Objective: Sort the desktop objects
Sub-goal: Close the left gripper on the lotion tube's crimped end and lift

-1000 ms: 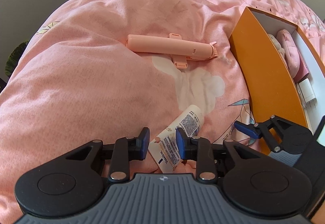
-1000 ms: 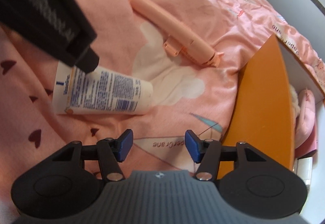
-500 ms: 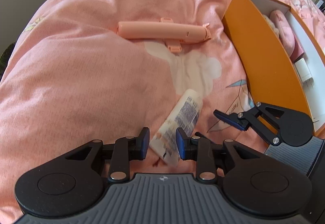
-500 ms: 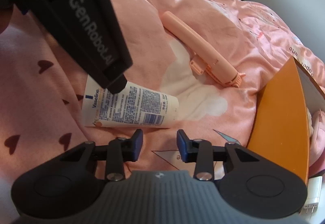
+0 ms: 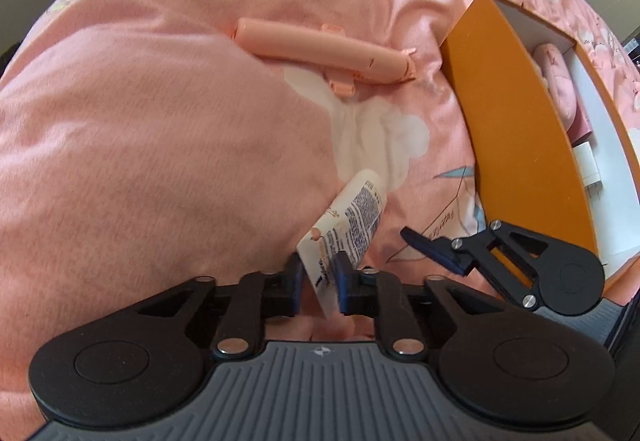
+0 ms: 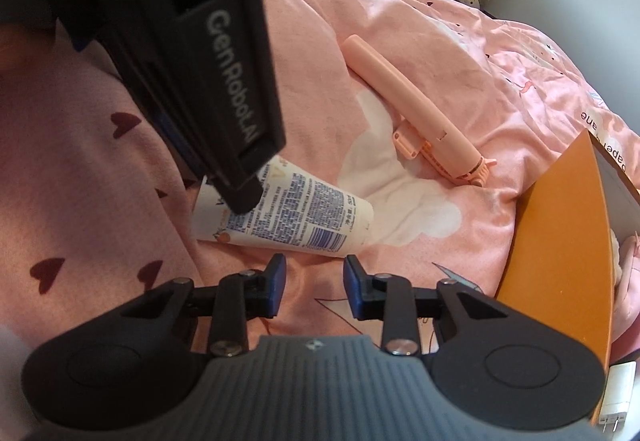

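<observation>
while the white cream tube (image 5: 352, 225) lies on the pink bedspread (image 5: 160, 145), the left claw (image 5: 318, 279) is closing on its flat end, pads touching it. the right claw (image 6: 312, 287) hovers just beside the tube, closing with nothing between its jaws. a pink selfie stick (image 5: 320, 55) lies farther off, near the orange box (image 5: 516, 129).

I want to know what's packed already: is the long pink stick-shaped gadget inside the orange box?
No, the pink stick gadget lies on the pink bedding, outside the orange box.
</observation>
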`<state>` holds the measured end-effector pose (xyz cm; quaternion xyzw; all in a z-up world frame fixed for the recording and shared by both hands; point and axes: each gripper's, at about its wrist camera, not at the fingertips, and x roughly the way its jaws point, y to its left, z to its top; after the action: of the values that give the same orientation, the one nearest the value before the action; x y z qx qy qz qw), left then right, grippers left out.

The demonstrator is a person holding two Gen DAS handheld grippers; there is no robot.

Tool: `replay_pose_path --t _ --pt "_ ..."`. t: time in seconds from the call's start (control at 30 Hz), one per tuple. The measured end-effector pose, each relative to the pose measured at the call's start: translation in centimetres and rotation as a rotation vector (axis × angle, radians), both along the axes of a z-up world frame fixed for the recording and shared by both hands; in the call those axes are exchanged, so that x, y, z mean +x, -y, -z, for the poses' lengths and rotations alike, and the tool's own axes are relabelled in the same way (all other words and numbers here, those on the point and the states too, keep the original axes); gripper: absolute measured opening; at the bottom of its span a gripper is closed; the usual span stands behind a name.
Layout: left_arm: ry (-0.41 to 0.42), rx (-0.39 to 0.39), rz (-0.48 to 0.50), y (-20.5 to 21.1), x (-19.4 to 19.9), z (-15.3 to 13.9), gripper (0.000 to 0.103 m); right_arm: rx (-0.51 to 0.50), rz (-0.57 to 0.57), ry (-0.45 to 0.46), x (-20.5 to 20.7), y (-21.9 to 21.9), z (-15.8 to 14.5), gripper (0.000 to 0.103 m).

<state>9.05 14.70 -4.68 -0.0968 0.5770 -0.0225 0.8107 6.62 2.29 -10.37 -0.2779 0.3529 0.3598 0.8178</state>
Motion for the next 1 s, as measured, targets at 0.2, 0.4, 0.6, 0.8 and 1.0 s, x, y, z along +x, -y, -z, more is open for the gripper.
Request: replay_pose_path --t 0.2,0.4,0.6,0.8,1.0 --pt "0.08 -0.022 0.013 0.8 0.7 -1.0 0.01 0.005 0.025 0.009 0.2 0.0 -0.1 0.034" --pt "0.099 -0.016 0.055 2.4 1.4 -0.6 0.009 0.016 0.048 0.021 0.8 0.2 -0.4 0.033" --pt "0.145 0.032 0.039 2.1 1.3 -1.8 0.008 0.008 0.054 0.04 1.0 0.3 -0.8 0.032" --pt "0.189 0.048 -0.002 0.4 1.3 -3.9 0.008 -0.023 0.09 0.1 1.9 -0.1 -2.0 0.032" --pt "0.204 0.054 -0.064 -1.3 2.0 -4.2 0.01 -0.03 0.112 0.116 4.0 -1.4 -3.0 0.032"
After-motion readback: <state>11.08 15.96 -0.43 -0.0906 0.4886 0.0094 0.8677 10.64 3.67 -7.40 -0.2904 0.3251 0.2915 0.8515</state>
